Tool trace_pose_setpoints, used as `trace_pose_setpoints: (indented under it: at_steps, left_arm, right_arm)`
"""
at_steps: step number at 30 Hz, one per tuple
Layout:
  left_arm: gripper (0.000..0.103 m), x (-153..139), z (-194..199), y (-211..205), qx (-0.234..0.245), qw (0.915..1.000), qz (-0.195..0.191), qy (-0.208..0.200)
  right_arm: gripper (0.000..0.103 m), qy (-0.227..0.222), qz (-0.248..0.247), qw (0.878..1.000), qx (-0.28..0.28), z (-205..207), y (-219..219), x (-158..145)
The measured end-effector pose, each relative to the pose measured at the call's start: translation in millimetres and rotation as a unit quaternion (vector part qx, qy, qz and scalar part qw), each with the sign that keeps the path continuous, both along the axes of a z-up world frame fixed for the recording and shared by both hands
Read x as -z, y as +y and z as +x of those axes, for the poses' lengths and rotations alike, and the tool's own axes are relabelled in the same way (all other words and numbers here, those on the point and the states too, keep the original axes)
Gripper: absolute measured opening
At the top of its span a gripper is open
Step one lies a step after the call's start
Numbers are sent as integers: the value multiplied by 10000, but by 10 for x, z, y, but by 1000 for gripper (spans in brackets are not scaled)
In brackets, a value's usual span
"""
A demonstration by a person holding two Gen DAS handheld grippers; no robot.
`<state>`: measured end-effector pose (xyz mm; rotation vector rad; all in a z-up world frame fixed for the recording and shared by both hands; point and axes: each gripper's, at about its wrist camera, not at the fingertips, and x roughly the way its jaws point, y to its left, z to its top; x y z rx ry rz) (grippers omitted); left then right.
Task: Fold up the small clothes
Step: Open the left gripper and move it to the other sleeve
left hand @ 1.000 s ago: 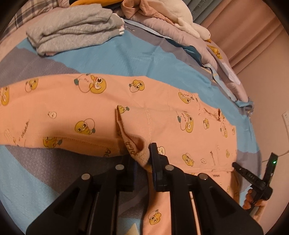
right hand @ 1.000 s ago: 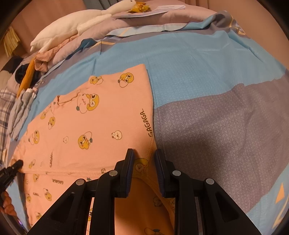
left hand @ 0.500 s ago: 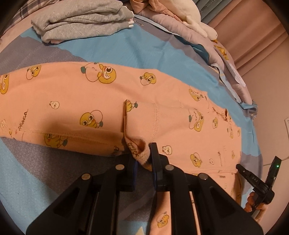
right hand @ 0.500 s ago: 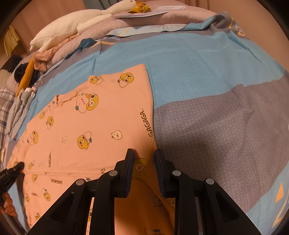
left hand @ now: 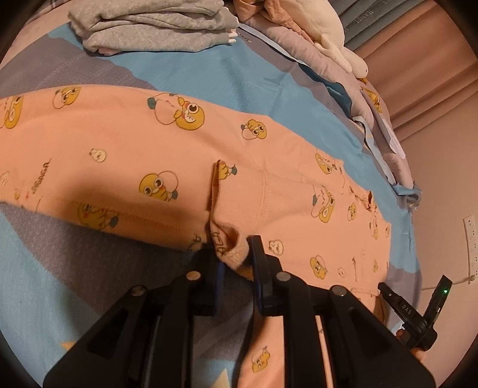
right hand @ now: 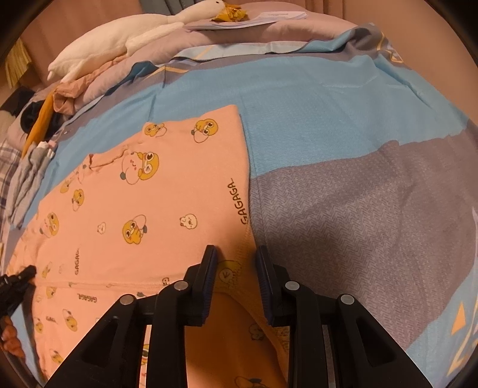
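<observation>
On the bedspread (right hand: 343,125) we see the peach garment (left hand: 125,155) spread flat. Both tongs tilt steeply down at its near edge — left gripper (left hand: 234,253), jaws just easing apart, pinches a bunched fold; right gripper (right hand: 236,268) clasps the hem.

"gagaga" on the orange garment (right hand: 167,209)

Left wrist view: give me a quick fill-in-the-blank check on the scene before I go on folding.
1. The peach garment is printed with yellow cartoon ____.
2. The folded pile at the top of the left wrist view is ____ in colour.
3. The word printed along the garment's edge in the right wrist view reads ____.

Missing words: ducks; grey; GAGAGA
</observation>
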<state>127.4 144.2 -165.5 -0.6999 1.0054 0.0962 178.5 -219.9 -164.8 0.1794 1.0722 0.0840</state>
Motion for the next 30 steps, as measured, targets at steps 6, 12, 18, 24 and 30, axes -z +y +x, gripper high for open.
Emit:
trace_pose_setpoints:
  at_steps: [6, 12, 18, 24, 30]
  left_arm:
    - [55, -178, -168, -6, -164, 9990, 417, -70]
    - [80, -438, -416, 65, -394, 9970, 549, -369]
    - [98, -734, -600, 70, -623, 9941, 456, -759]
    - [102, -933, -759, 40, -721, 9908, 543, -1011]
    - [103, -937, -910, 180, -1192, 9854, 591, -1059]
  right_arm:
    - [26, 48, 11, 10000, 22, -46, -33, -28]
    - [27, -120, 79, 9999, 16, -183, -85, -216]
    - [48, -742, -98, 9972, -92, -469, -82, -649]
    - [76, -1399, -154, 9897, -248, -726, -29, -989]
    - [89, -1813, -220, 9818, -516, -931, 96, -1177]
